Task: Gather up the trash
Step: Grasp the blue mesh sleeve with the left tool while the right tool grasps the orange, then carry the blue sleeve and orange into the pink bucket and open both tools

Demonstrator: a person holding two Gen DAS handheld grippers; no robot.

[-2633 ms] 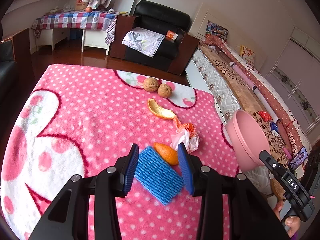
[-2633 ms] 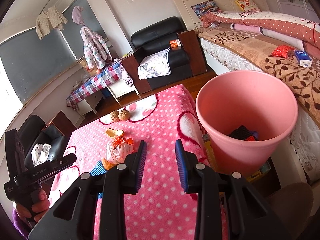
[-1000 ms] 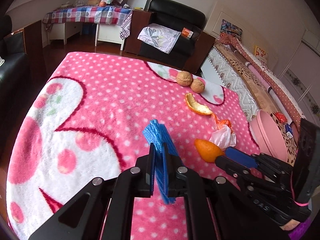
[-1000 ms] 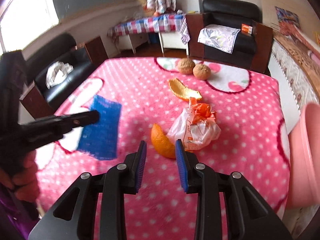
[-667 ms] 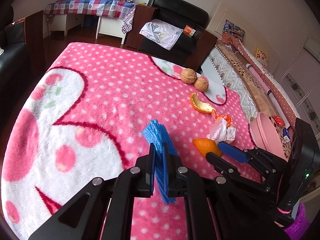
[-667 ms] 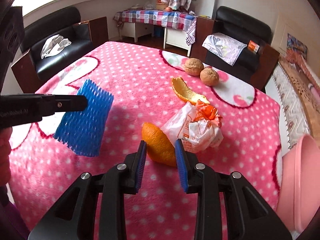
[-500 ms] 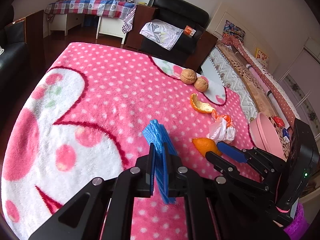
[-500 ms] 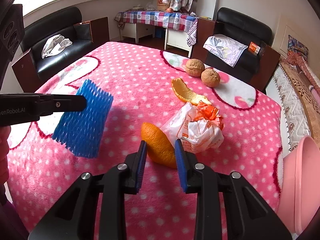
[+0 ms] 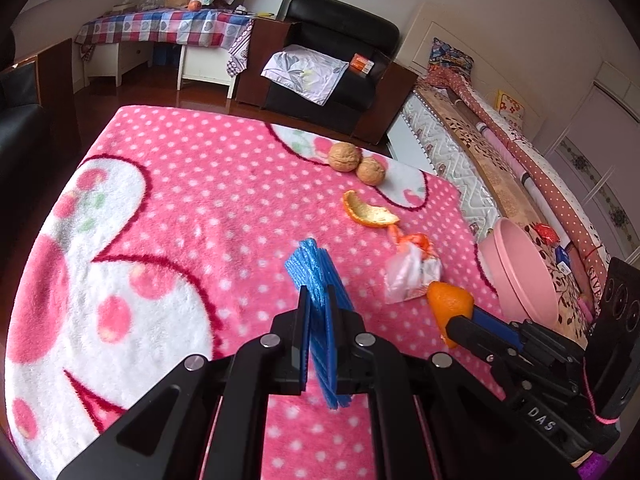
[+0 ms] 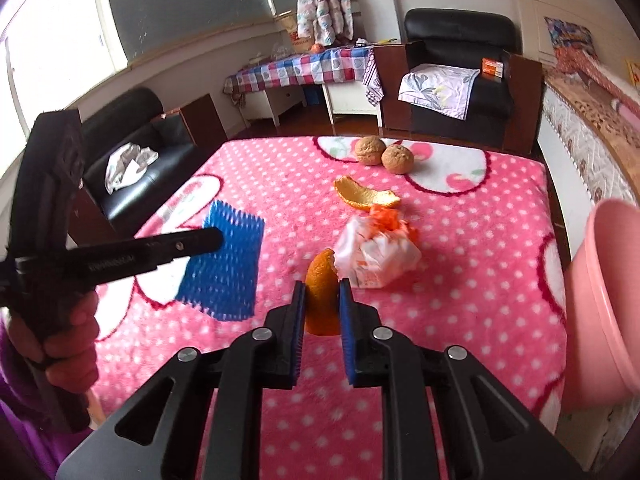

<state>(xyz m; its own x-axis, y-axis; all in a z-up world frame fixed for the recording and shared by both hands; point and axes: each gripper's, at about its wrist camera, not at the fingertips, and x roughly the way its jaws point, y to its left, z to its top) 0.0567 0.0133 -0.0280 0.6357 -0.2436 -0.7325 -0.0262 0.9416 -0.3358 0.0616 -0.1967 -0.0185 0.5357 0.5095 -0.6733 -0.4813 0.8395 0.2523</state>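
My left gripper is shut on a blue foam fruit net, held on edge above the pink dotted blanket. The right wrist view shows the net hanging at the left. My right gripper has a wedge of orange peel between its closing jaws; both pads touch it and it is just off the blanket. In the left wrist view, this peel sticks up from the right gripper's tip. A crumpled white and orange plastic bag lies just beyond it, then a curled orange peel.
Two walnuts sit at the blanket's far edge. A pink bin stands off the blanket's right side, next to a bed. A person's hand holds the left gripper. Black armchairs and a checked table stand behind.
The right jaws have narrowed onto the orange peel wedge and raised it off the blanket. The left gripper has kept still with the blue net in it.
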